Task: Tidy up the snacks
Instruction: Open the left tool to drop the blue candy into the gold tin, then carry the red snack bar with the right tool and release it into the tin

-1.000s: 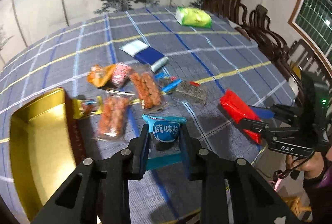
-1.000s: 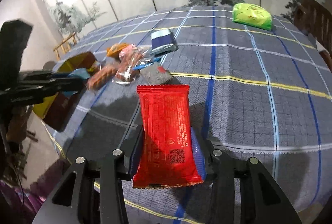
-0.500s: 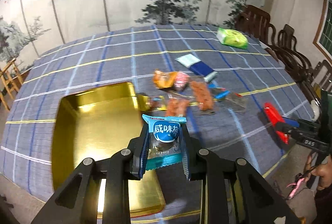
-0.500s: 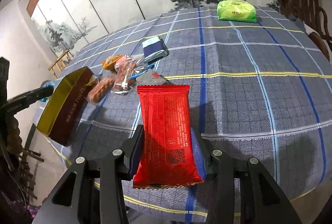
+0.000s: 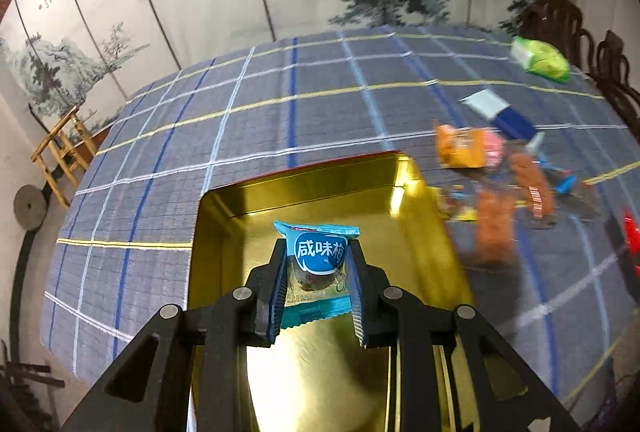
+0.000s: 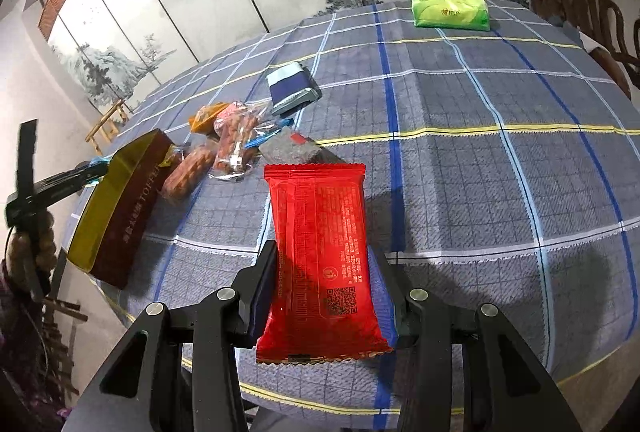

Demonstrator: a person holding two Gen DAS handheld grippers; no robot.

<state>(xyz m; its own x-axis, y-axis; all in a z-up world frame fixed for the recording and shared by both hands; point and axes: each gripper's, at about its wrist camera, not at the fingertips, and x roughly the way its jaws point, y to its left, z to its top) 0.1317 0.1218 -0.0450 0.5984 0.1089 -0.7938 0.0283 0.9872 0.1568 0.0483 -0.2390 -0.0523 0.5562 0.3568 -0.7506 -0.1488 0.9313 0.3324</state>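
The left gripper (image 5: pixel 316 272), at lower centre of the left wrist view, is clamped on a blue snack packet (image 5: pixel 318 268) held above the gold tin (image 5: pixel 224 216). The right gripper (image 6: pixel 324 292), at lower centre of the right wrist view, is clamped on a red snack packet (image 6: pixel 320 252) above the checked tablecloth (image 6: pixel 460 152); loose snacks (image 6: pixel 224 152) lie at centre left beside the tin.

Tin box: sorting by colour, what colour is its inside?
Shiny gold inside the tin box, clearest in the left wrist view.

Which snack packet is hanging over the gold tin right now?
The small blue packet, pinched in the left gripper. The others lie on the tablecloth or in the other gripper.
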